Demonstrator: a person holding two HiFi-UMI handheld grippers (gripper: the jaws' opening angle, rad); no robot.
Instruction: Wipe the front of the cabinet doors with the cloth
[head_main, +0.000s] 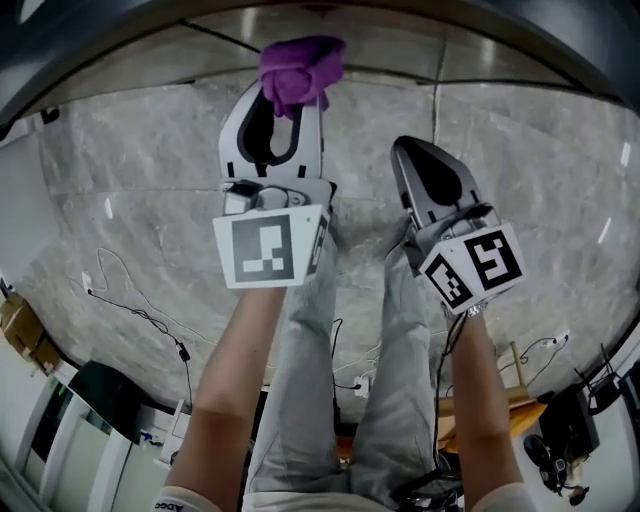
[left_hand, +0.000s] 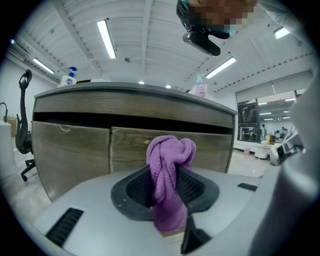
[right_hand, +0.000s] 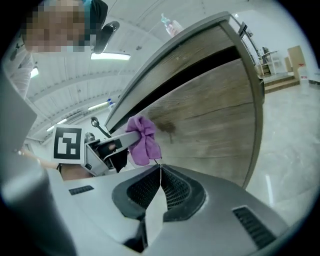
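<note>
Before the cabinet doors (left_hand: 75, 152) | left gripper (head_main: 288, 108) clamped on purple cloth (head_main: 301, 66) | right gripper (head_main: 410, 152) jaws together, empty

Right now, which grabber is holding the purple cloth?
The left gripper: its jaws pinch the purple cloth. The right gripper has its jaws shut with nothing between them.

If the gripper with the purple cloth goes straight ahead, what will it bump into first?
Probably the wooden cabinet door, straight ahead of the left gripper. The purple cloth poking past its jaws would touch first; how far off is unclear.
</note>
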